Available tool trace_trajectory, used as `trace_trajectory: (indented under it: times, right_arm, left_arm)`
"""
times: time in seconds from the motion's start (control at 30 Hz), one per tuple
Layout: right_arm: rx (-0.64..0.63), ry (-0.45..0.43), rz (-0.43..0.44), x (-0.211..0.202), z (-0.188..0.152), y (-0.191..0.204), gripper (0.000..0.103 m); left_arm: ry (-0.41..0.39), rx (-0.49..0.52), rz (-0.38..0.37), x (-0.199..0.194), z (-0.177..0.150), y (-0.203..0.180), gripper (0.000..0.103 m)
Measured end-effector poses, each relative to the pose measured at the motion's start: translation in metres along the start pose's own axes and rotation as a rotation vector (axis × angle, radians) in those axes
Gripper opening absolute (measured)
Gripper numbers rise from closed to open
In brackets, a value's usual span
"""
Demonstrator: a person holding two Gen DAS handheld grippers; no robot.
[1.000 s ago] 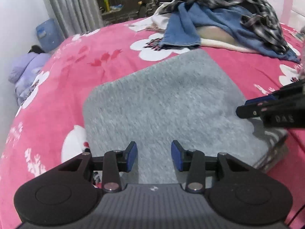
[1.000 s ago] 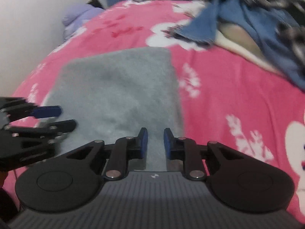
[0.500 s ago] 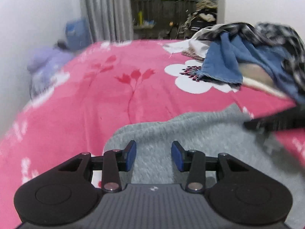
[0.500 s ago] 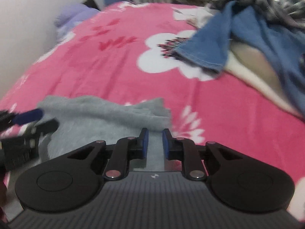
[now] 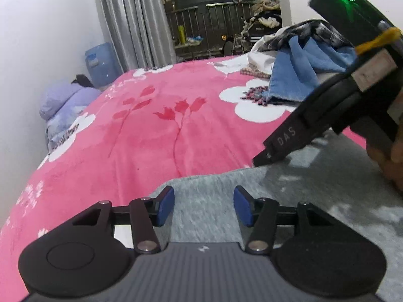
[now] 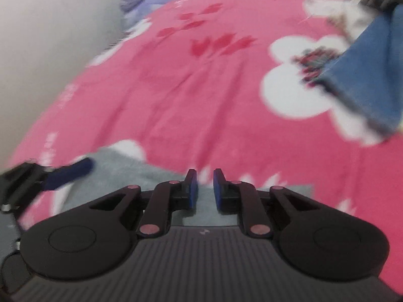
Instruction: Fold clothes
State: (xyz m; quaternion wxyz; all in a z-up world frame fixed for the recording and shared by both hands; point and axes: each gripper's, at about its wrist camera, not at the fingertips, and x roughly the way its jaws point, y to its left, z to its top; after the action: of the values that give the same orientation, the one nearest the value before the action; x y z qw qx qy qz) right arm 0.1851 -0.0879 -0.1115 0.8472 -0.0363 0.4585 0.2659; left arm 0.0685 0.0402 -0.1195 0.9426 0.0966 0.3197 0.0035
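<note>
Grey cloth (image 5: 289, 201) is lying flat on the bed, right under and just in front of both grippers. Its far edge is running sideways across the pink blanket (image 5: 176, 125), from the left gripper (image 5: 204, 206) over to the right gripper (image 6: 204, 188). How long the cloth is going the other way cannot be told, because it is running out of view.

Beyond the grippers, a blue cloth (image 5: 302, 75) and a checked cloth (image 5: 320, 31) are sitting in a heap well apart from the grey cloth, off to the right. A purple jacket (image 5: 65, 105) is lying far off to the left by the wall. Nothing is standing between the grippers and the grey cloth.

Both grippers are tipping down toward the bed. The left gripper is opening, about half way wide now. The grey cloth is lying under the gap, and the pads are not squeezing it. The right gripper is nearly closed, with just a thin gap. Grey cloth is showing behind that gap, but whether the pads are pinching it cannot be told. A hand (image 5: 393, 161) is holding the right gripper.
</note>
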Motion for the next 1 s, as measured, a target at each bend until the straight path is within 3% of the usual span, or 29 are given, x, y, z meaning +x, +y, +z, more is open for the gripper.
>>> trace_trajectory:
  times: [0.03,0.1,0.17,0.23,0.4,0.5,0.57,0.7,0.8,0.87,1.0]
  right_arm:
    - [-0.028,-0.015,-0.046,-0.006,0.001,0.004,0.014]
    - [0.008,-0.070,-0.059,-0.032,0.001,-0.001,0.014]
    - [0.067,-0.131,-0.012,-0.065,-0.005,-0.007,0.014]
    - [0.072,-0.138,0.007,-0.084,-0.017,-0.005,0.014]
    - [0.207,-0.069,-0.073,-0.047,-0.043,-0.031,0.011]
    - [0.260,-0.121,-0.148,-0.064,-0.036,-0.028,0.013]
    - [0.201,-0.150,-0.220,-0.086,-0.035,-0.014,0.014]
    - [0.203,-0.115,-0.104,-0.105,-0.048,-0.002,0.015]
    - [0.164,-0.026,-0.135,-0.076,-0.061,0.003,0.012]
    - [0.198,-0.061,-0.156,-0.068,-0.065,-0.002,0.013]
    - [0.329,-0.174,-0.180,-0.109,-0.074,0.000,0.018]
  left_arm:
    - [-0.002,-0.002,-0.003,0.002,0.001,0.001,0.057]
    - [-0.005,0.002,-0.012,0.003,0.003,0.003,0.058]
    - [-0.003,-0.002,-0.018,0.006,0.004,0.004,0.058]
    - [0.005,-0.003,-0.018,0.008,0.008,0.003,0.058]
    - [-0.040,0.005,-0.027,-0.009,0.025,-0.002,0.054]
    - [-0.047,0.022,-0.083,-0.028,0.031,-0.004,0.054]
    - [-0.005,0.011,-0.103,-0.034,0.033,-0.004,0.054]
    - [0.141,-0.070,-0.166,-0.032,0.038,0.002,0.052]
    - [0.245,-0.105,-0.220,-0.032,0.027,0.009,0.052]
    - [0.302,-0.103,-0.232,-0.032,0.013,0.011,0.051]
    - [0.325,-0.089,-0.204,-0.036,-0.001,0.012,0.052]
